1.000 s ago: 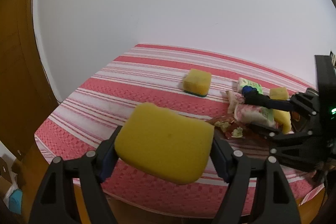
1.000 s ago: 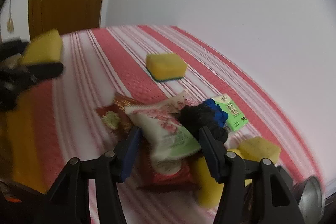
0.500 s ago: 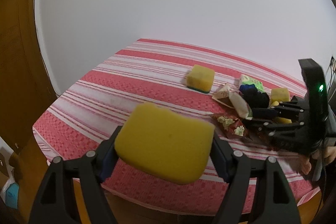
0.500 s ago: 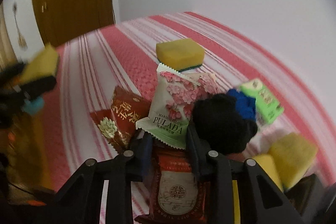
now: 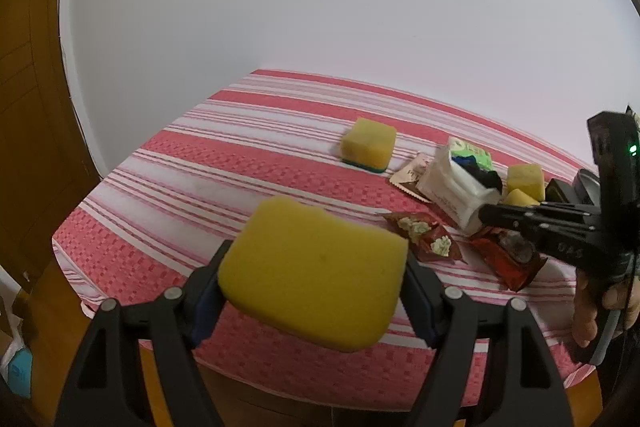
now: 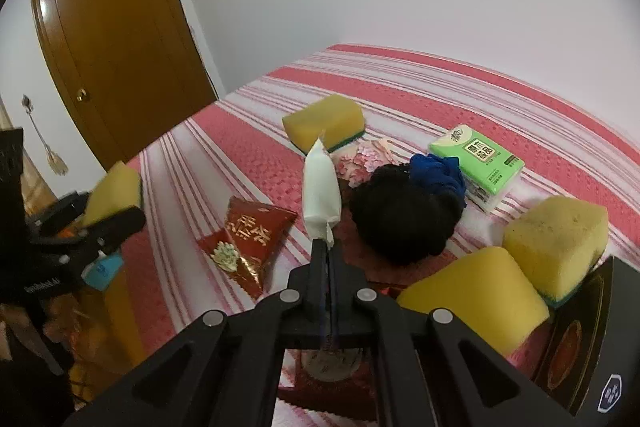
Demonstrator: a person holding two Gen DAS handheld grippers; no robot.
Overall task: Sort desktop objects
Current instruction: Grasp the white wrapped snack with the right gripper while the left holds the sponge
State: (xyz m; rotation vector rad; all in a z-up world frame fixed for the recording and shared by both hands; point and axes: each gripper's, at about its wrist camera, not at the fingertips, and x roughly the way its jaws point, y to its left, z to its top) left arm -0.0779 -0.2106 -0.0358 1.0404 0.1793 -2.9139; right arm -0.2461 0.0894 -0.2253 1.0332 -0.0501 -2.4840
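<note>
Left gripper (image 5: 312, 291): clamped on a yellow sponge (image 5: 316, 275), held above the near edge of the striped tablecloth (image 5: 208, 187).
Right gripper (image 6: 326, 247): pinching the white snack packet (image 6: 320, 187), lifted edge-on over the pile.
Done: one sponge (image 6: 324, 121) lies apart.
Left: red snack packets (image 6: 244, 235), tissue pack (image 6: 476, 163), dark cloth (image 6: 400, 215), two sponges (image 6: 556, 239) remain jumbled together.
</note>
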